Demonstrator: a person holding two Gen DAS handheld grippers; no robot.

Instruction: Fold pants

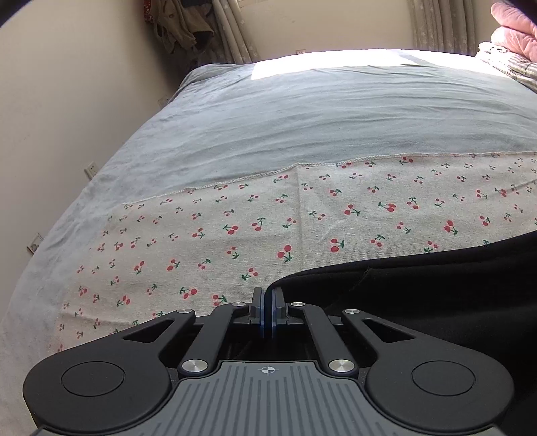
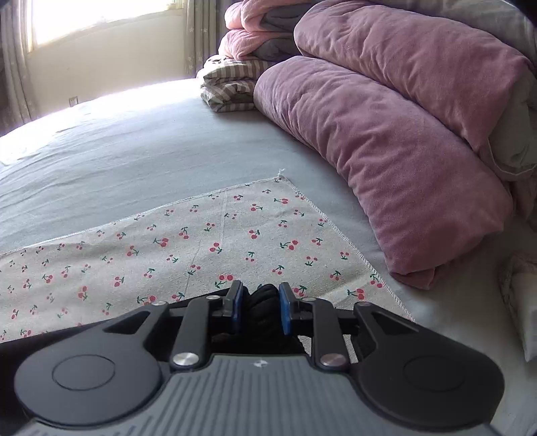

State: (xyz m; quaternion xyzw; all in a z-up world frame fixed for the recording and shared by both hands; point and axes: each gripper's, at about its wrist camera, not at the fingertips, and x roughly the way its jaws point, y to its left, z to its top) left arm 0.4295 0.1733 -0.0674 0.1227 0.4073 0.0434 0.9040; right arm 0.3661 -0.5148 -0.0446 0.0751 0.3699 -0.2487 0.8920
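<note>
Black pants [image 1: 436,288] lie on a cherry-print cloth [image 1: 235,228] spread over the bed, filling the lower right of the left wrist view. My left gripper [image 1: 267,302] is shut, its blue pads pinching a thin edge of the pants at their left corner. In the right wrist view, my right gripper [image 2: 257,307] is shut on a thick bunched fold of the black pants [image 2: 263,312], held between its blue pads [image 2: 237,308] over the cherry-print cloth [image 2: 201,248]. More black fabric shows at the lower left edge of that view.
A grey bedsheet [image 1: 302,117] covers the bed. Rolled purple quilts [image 2: 386,134], pink bedding [image 2: 248,40] and a striped folded cover [image 2: 228,84] pile at the right. A wall [image 1: 67,117] runs along the bed's left side; curtains and a bright window [image 2: 100,16] stand at the far end.
</note>
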